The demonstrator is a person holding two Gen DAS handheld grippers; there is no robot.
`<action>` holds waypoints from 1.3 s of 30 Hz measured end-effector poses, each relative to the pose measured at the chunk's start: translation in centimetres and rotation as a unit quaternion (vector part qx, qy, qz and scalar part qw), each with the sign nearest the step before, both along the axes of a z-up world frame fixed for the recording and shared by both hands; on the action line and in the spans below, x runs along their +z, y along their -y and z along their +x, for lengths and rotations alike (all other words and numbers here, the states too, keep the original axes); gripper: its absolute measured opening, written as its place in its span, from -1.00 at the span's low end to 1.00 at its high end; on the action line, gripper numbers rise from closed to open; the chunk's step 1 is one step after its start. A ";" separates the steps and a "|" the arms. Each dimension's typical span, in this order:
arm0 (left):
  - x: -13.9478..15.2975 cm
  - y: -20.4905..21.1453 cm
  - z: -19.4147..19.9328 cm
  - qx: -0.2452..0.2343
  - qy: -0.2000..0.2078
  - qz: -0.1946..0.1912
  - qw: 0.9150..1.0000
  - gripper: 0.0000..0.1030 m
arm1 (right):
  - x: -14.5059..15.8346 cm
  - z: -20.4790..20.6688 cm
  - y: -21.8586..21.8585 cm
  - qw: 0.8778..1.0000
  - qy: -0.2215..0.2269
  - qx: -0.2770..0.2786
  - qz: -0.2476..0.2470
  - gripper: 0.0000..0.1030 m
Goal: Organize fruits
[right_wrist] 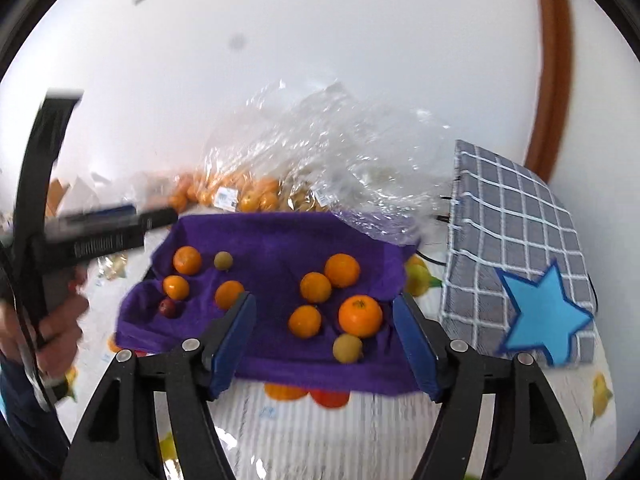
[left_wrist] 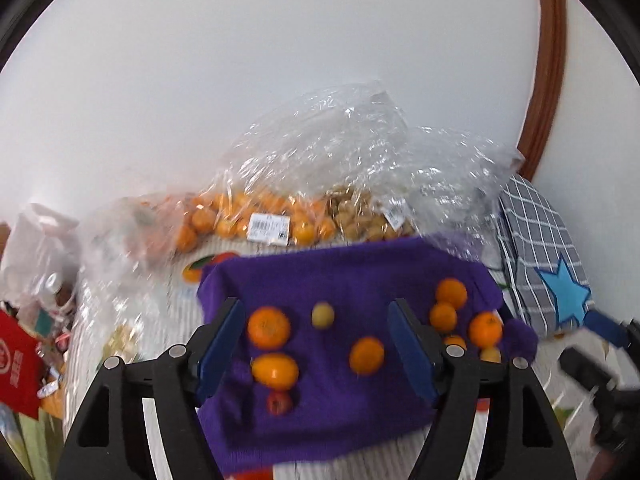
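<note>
A purple cloth [left_wrist: 332,276] [right_wrist: 272,240] lies on the table with loose fruit on it. Several oranges [left_wrist: 269,327] [right_wrist: 360,315] sit in a left group and a right group. A small yellow-green fruit [left_wrist: 322,314] [right_wrist: 223,260] lies at the back left, another one [right_wrist: 347,347] at the front right, and a small red fruit [left_wrist: 279,402] [right_wrist: 168,307] at the left front. My left gripper [left_wrist: 320,344] is open and empty above the left group. My right gripper [right_wrist: 326,340] is open and empty above the right group. The left gripper also shows in the right wrist view [right_wrist: 132,216].
Clear plastic bags [left_wrist: 340,152] [right_wrist: 320,148] of oranges and small brown fruit stand behind the cloth against the white wall. A grey checked box with a blue star [left_wrist: 544,264] [right_wrist: 520,264] stands at the right. More bags and a red packet [left_wrist: 16,364] lie at the left.
</note>
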State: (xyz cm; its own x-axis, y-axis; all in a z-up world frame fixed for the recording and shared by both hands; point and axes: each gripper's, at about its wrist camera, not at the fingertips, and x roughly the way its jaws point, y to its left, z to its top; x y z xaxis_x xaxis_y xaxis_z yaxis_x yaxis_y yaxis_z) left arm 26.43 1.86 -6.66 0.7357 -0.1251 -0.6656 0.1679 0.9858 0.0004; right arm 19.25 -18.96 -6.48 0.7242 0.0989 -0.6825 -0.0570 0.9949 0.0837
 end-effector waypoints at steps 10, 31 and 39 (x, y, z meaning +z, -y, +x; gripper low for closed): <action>1.9 -0.5 -11.0 0.009 0.037 -0.034 0.999 0.61 | 3.0 -8.5 0.2 0.998 0.037 -0.039 -0.020 0.83; 4.5 2.6 -23.3 0.038 0.090 -0.038 0.995 0.88 | 7.3 -20.5 4.6 0.991 0.095 -0.081 -0.037 0.99; 4.8 3.6 -23.8 0.034 0.094 -0.030 0.994 0.88 | 7.7 -21.5 5.2 0.990 0.104 -0.084 -0.038 0.99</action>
State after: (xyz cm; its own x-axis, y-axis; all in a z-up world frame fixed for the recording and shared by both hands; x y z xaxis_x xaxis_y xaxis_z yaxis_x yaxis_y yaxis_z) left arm 2.64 -1.78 -1.84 0.8550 -0.1054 -0.5078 0.1025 0.9942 -0.0337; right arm -2.25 -24.19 1.23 0.8514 -0.0810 -0.5182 0.1017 0.9947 0.0117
